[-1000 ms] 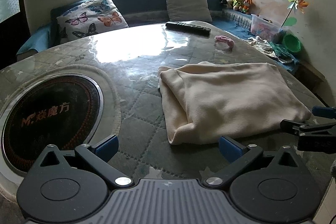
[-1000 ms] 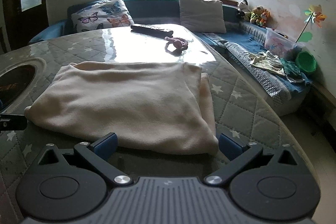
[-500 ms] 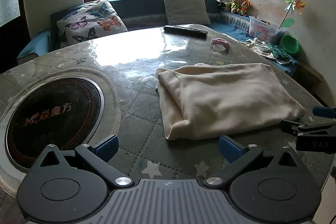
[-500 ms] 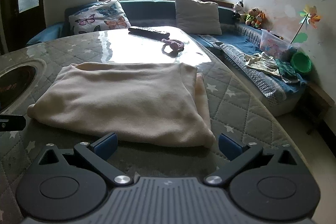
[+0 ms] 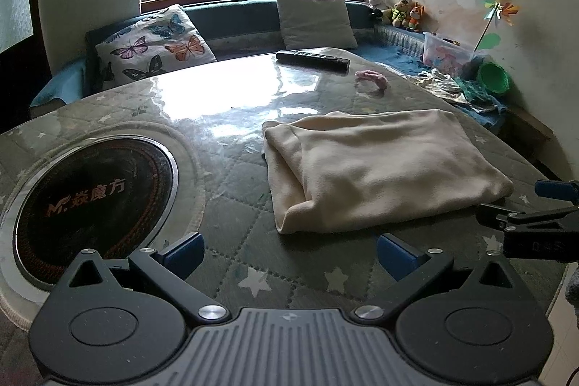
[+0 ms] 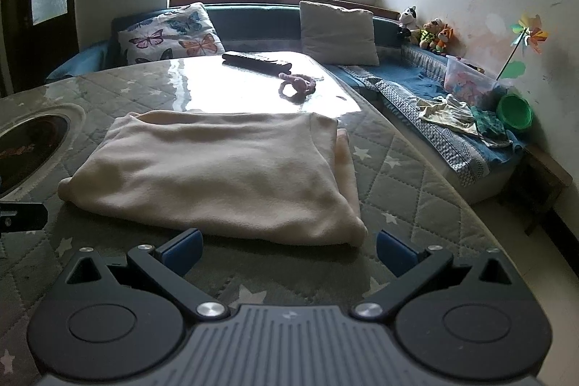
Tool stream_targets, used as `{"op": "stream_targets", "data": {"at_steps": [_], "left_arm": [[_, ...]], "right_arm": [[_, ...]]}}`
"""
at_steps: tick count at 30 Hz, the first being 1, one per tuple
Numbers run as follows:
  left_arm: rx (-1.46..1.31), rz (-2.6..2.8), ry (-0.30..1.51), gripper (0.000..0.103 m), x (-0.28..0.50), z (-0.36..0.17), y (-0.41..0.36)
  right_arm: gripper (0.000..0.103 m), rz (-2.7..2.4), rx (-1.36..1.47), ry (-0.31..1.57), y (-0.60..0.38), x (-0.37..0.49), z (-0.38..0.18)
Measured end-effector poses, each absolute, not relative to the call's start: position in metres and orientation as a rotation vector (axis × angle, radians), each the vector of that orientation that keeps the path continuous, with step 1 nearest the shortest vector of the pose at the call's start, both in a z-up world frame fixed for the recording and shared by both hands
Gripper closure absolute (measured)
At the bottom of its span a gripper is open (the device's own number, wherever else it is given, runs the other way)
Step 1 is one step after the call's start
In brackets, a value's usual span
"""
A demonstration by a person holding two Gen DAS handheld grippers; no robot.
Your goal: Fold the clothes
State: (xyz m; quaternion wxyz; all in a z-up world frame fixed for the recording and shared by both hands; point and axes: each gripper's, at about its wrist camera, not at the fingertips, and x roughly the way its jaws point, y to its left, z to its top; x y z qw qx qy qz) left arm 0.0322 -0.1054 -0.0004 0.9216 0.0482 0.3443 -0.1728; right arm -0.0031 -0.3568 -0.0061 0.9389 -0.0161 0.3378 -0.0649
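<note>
Both tongs hang spread and empty over the quilted table (image 5: 231, 205). The folded cream garment (image 6: 220, 172) lies flat just ahead of the right gripper (image 6: 287, 250), its long axis running crosswise to the fingers. From the left gripper (image 5: 289, 250) it sits ahead and rightward, slightly farther. Beyond lie a pink toy (image 6: 298, 85) and a remote control (image 6: 257, 60).

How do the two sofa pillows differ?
The butterfly pillow is white with coloured butterflies; the plain pillow is one pale grey-beige tone with no print. The butterfly pillow sits toward the sofa's left end, tilted, one corner up; the plain pillow sits further right, nearly square-on. Both are square, lean on the sofa back below the window, and sit behind the table.
</note>
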Motion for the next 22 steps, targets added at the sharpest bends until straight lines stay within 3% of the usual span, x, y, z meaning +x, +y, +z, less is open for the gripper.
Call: {"op": "stream_targets", "data": {"at_steps": [22], "left_arm": [[0.121,-0.382,0.679,0.0,0.015,0.003,-0.111]], "right_arm": [[0.0,-0.124,-0.014,0.672,-0.35,-0.019,-0.003]]}}
